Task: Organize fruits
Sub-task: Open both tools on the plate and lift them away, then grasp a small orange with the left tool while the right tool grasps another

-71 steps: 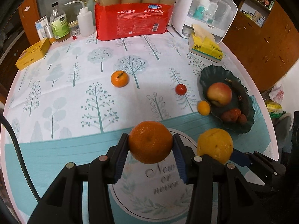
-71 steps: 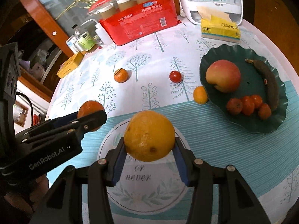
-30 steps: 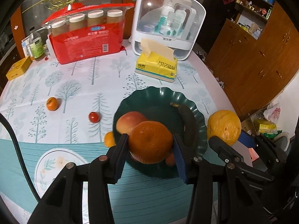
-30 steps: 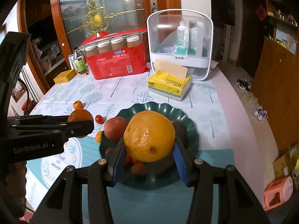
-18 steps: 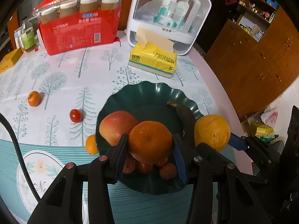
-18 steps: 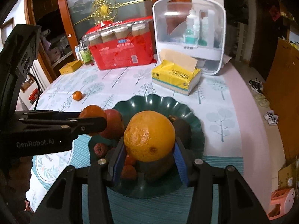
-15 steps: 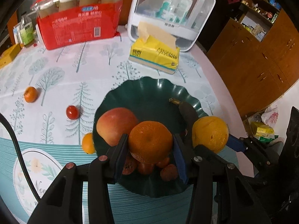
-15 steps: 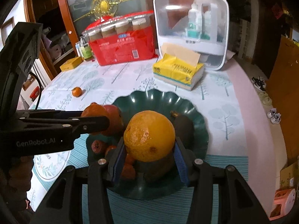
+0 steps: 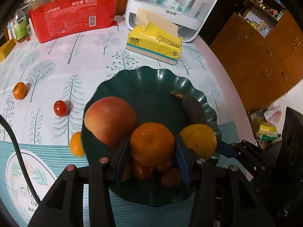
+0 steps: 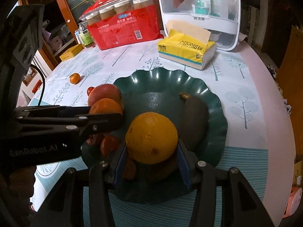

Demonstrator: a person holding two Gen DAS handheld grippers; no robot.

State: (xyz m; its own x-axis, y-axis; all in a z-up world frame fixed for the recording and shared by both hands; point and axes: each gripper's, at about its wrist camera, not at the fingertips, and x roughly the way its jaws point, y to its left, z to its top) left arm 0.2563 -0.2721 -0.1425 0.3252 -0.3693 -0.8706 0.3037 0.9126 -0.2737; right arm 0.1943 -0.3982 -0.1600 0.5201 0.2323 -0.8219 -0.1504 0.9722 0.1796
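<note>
My left gripper point(image 9: 152, 151) is shut on a deep orange tangerine point(image 9: 152, 143), held just over the near side of the dark green scalloped plate point(image 9: 151, 79). My right gripper point(image 10: 151, 155) is shut on a larger yellow orange point(image 10: 151, 138) above the same plate point(image 10: 161, 77); that orange point(image 9: 197, 141) also shows at the right in the left wrist view. On the plate lie a red apple point(image 9: 109, 120), a dark banana point(image 9: 193, 109) and several small red fruits point(image 9: 170, 176). Loose on the cloth are a small orange fruit point(image 9: 76, 146), a cherry tomato point(image 9: 60, 108) and a small tangerine point(image 9: 19, 93).
A yellow tissue pack point(image 9: 154, 43), a white storage case point(image 9: 170, 7) and a red pack of paper cups point(image 9: 73, 9) stand at the far side of the round table. Bottles point(image 9: 19, 28) and a yellow box point(image 10: 71, 54) sit far left. Wooden cabinets point(image 9: 265, 56) stand right.
Both grippers have sunk toward the plate with their fruits still held; the plate and apple now look larger and closer beneath them. The loose fruits on the cloth have not moved.
</note>
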